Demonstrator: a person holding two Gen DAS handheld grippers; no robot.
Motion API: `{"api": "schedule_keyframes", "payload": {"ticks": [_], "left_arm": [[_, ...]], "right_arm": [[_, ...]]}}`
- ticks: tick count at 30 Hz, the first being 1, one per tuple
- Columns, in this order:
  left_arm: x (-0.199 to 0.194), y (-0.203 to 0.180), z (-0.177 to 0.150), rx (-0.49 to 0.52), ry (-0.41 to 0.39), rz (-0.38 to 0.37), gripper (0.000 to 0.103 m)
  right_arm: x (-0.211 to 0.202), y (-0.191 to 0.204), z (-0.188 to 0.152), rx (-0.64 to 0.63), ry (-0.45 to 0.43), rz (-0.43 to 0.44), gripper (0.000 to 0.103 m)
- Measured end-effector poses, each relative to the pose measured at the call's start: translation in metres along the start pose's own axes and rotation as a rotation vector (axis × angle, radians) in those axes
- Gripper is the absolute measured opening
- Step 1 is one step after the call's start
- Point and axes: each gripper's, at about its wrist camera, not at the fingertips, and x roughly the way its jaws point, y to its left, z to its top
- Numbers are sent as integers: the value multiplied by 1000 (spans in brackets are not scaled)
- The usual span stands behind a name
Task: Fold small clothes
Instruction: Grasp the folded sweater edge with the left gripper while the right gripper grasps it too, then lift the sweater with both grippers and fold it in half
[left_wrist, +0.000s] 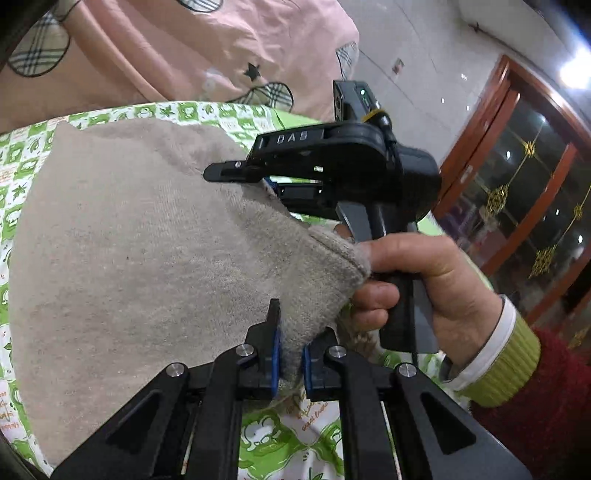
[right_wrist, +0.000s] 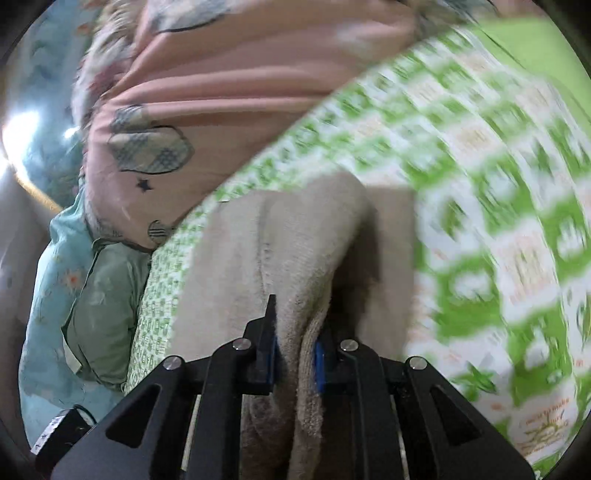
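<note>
Evidently the fold was only starting: the left gripper (left_wrist: 290, 356) and right gripper (right_wrist: 293, 354) each pinched the beige cloth (left_wrist: 129, 258), at six o'clock.

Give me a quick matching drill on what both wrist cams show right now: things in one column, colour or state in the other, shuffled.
Things:
1. beige garment
2. bed sheet
3. quilt
4. left gripper

Colour or state:
A. pink with checked patches and a star
B. shut on fabric, blue pads showing
C. green and white print
D. plain, fuzzy knit, held at two spots

Pairs: 1-D, 2-C, 3-A, 4-B. The right gripper also pinches the garment.
</note>
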Motion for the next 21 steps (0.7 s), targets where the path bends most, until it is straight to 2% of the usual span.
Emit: {"api": "schedule_keyframes", "payload": {"ticks": [2, 8, 12, 15, 17, 20, 21], "left_arm": [[0, -2, -3, 16, -2, 10, 8], [9, 14, 5, -49, 19, 13, 9], [19, 17, 7, -46, 51, 26, 10], [14, 14, 2, -50, 68, 9, 29], [1, 14, -1, -74, 72, 14, 50], [-26, 17, -11, -109, 36, 13, 68], [-36, 21, -12, -123, 21, 18, 77]], "right_arm": [[-2, 0, -2, -5, -13, 10, 17], [8, 8, 4, -23, -17, 30, 16], [12, 9, 3, -54, -7, -33, 17], [5, 0, -2, -21, -3, -39, 20], [-8, 2, -8, -26, -21, -70, 22], [-31, 3, -16, -31, -58, -108, 23], [-39, 2, -19, -17, -64, -110, 26]]}}
